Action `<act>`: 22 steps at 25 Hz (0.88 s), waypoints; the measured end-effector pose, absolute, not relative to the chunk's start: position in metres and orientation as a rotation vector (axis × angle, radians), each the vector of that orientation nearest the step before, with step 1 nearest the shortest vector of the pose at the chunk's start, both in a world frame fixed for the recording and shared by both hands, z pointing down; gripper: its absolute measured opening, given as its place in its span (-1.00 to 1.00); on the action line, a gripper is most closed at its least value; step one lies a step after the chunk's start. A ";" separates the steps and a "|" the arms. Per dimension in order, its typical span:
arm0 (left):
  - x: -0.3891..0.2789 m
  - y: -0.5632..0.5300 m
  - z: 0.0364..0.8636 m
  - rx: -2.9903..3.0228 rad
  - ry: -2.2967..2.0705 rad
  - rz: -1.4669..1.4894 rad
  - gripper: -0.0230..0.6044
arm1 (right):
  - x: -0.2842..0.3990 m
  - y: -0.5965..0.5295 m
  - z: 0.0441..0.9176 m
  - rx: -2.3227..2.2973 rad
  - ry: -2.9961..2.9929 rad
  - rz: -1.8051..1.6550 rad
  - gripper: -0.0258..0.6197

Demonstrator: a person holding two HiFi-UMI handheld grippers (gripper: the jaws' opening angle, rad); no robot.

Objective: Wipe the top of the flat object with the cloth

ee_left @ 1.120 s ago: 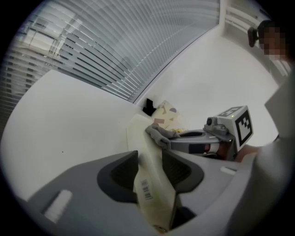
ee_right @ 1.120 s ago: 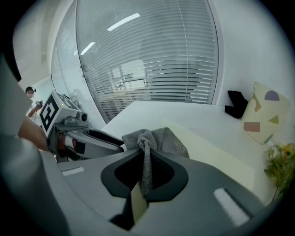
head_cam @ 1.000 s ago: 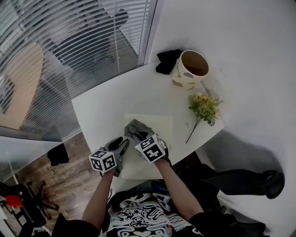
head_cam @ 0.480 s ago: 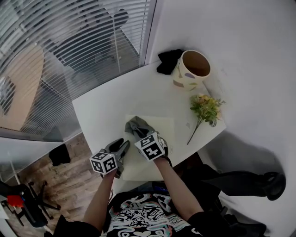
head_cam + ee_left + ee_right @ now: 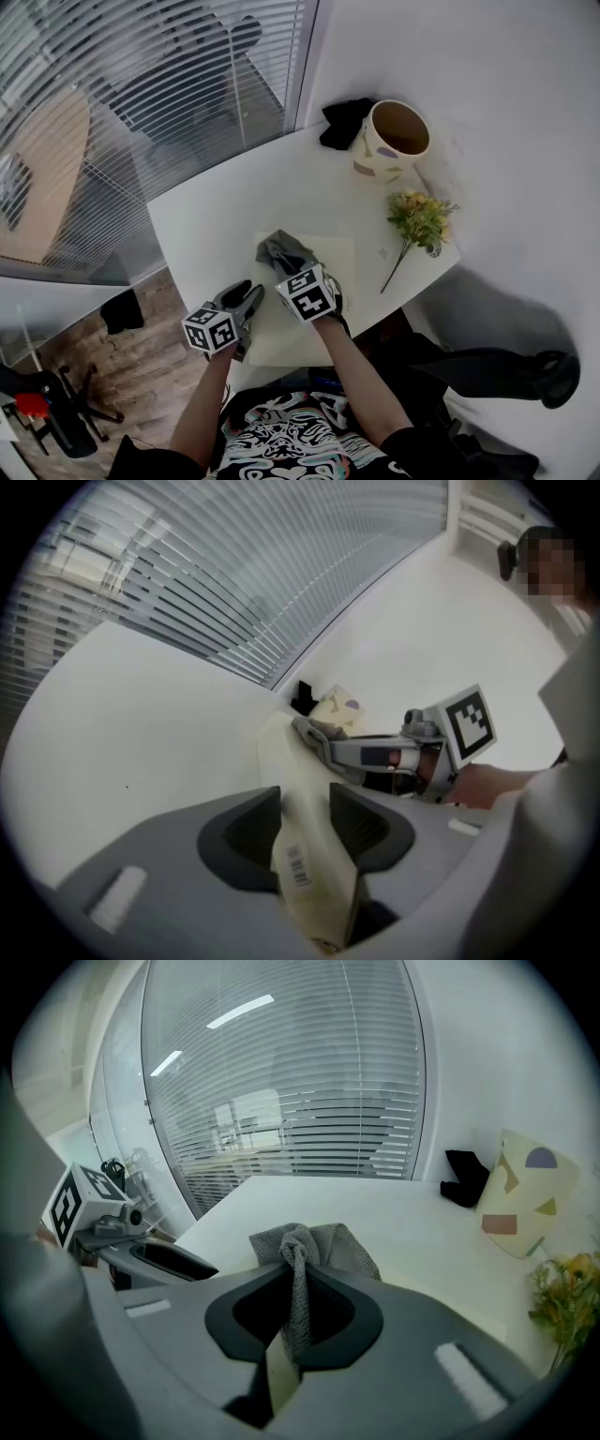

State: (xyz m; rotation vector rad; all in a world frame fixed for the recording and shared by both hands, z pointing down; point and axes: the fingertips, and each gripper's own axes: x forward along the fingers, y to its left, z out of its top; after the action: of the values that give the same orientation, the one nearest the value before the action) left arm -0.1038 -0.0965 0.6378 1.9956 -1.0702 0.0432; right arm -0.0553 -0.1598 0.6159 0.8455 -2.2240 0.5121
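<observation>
Right gripper view: knitted grey cloth (image 5: 309,1246) bunched on cream sheet (image 5: 337,258).

The board (image 5: 333,258) lies at the table's (image 5: 206,216) near edge, the cloth (image 5: 279,249) on its far left part. The left gripper (image 5: 251,295) is at the board's left edge, the right gripper (image 5: 287,271) at the cloth's near side. The pot (image 5: 394,141) stands in the far right corner (a bundle (image 5: 342,122) left of it); flowers (image 5: 417,217) lie by the right edge.
</observation>
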 end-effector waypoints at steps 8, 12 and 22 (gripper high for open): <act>-0.104 -0.096 0.638 1.987 -1.066 0.027 -0.27 | -0.047 -0.164 0.613 0.871 -2.220 0.523 -0.87; -0.104 -0.096 0.638 1.987 -1.076 0.026 -0.27 | -0.043 -0.165 0.609 0.883 -2.220 0.517 -0.87; -0.104 -0.097 0.638 1.985 -1.075 0.027 -0.27 | -0.015 -0.174 0.607 0.948 -2.186 0.525 -0.87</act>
State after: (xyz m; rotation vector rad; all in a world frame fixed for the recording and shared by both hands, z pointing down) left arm -0.1038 -0.0970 0.6381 1.9846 -1.0753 0.0268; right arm -0.0153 -0.1738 0.6072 0.9479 -2.1860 0.5245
